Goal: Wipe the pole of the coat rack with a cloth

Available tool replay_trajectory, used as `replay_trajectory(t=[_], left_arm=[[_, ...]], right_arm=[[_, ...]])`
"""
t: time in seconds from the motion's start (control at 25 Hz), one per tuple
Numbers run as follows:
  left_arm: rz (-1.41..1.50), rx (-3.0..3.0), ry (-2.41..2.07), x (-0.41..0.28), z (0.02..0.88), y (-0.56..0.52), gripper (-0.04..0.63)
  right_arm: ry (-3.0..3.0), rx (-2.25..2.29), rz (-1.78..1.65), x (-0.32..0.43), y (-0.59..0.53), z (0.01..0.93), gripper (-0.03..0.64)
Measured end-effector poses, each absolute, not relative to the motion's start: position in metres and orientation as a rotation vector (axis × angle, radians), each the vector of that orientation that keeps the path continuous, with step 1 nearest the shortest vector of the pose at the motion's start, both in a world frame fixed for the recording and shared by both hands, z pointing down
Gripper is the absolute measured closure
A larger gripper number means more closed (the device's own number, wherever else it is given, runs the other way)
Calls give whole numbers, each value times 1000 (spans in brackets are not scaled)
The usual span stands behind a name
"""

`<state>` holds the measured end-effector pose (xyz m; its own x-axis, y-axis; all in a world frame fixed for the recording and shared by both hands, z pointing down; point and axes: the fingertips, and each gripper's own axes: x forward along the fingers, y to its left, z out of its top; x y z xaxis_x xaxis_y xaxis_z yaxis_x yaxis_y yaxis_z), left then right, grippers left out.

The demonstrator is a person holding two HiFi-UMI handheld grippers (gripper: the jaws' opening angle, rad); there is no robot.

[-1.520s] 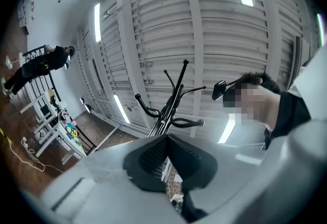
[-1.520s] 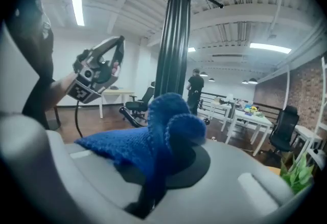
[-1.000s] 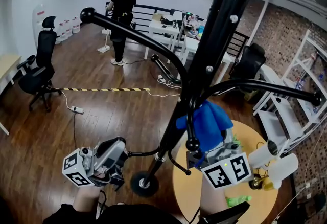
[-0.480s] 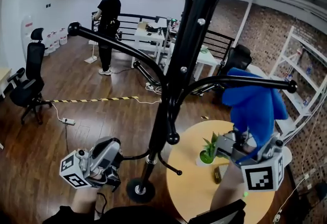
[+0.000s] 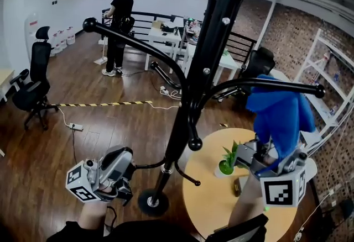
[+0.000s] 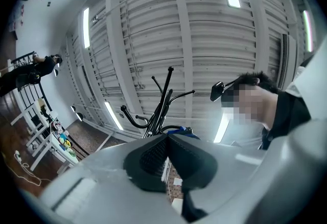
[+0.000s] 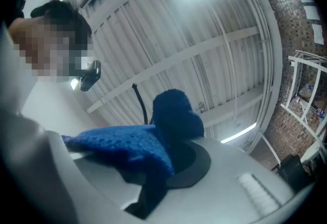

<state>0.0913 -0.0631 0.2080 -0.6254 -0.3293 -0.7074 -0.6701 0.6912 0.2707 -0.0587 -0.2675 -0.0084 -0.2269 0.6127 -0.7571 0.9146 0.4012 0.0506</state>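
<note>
Looking like a gap between strokes here, not an actual wipe. The right tongs [image 5: 264,153] are pinching the blue cloth [image 5: 279,116], which sticks up from the jaws. It's well off to the right of the pole [image 5: 185,119], over the round table [image 5: 207,210]. The cloth top overlaps one hook arm [image 5: 301,88] in the head view, and whether they touch can't be told. The left tongs [image 5: 126,172] are pressed together on nothing, sitting low and just left of the pole, near the base [image 5: 150,202].

So the person is probably repositioning. Next move, at a guess, is to swing the right tongs back left toward the pole and press the cloth flat against it. Then the cloth gets dragged along the shaft. Tricky bit is threading past the hook arm above the cloth and the knobbed one [image 5: 193,144] between the tongs without snagging the fabric. The plant [image 5: 227,161] just left of the right tongs could also get bumped.

Compared with a second ago, the cloth was right up on the pole then, bunched at mid-height, and it has since come away to the right. Over the last half second it hardly moved. The left tongs have stayed put low down the whole time.
</note>
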Motion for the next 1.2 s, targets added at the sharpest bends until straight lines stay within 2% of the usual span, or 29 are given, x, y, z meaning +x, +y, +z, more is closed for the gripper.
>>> replay_trajectory(t=[0.32, 0.52, 0.88, 1.08, 1.2], left_arm=[[706, -688, 2272, 112, 216, -48, 601], [722, -673, 2269, 115, 221, -46, 601], [764, -712, 2277, 94, 227, -56, 601], [780, -770, 2269, 76, 224, -63, 601], [781, -813, 2266, 69, 220, -67, 601]], right_arm=[[2092, 1567, -307, -70, -157, 73, 598], [2163, 1560, -135, -60, -149, 129, 598], [2436, 1854, 108, -76, -140, 280, 598], [2492, 2133, 637, -67, -141, 385, 597], [2497, 2217, 810, -56, -156, 414, 597]])
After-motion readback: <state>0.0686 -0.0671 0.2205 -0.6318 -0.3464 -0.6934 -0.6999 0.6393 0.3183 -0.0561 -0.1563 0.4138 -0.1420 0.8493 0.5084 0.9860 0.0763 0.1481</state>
